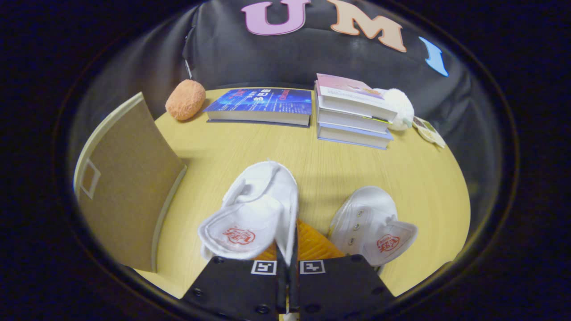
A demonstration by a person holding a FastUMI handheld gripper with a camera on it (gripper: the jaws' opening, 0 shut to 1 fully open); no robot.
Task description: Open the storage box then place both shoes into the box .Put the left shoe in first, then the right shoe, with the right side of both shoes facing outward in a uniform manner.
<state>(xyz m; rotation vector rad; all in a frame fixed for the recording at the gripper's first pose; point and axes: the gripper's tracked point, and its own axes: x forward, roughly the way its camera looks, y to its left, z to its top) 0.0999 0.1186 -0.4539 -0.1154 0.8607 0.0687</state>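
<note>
Nearest, item one: the tool, its fingers pressed close together and pinching the thin side wall of a white shoe, which hangs lifted with its orange sole behind; risk, judged: so narrow a pinch may slip or let the shoe swing and turn. Item two: second white shoe, resting on the tabletop just right of the fingers; risk of being knocked. Item three: storage box, left of the fingers, flap raised; a misaimed shoe could catch its edge. Farthest: orange plush ball, books.
</note>
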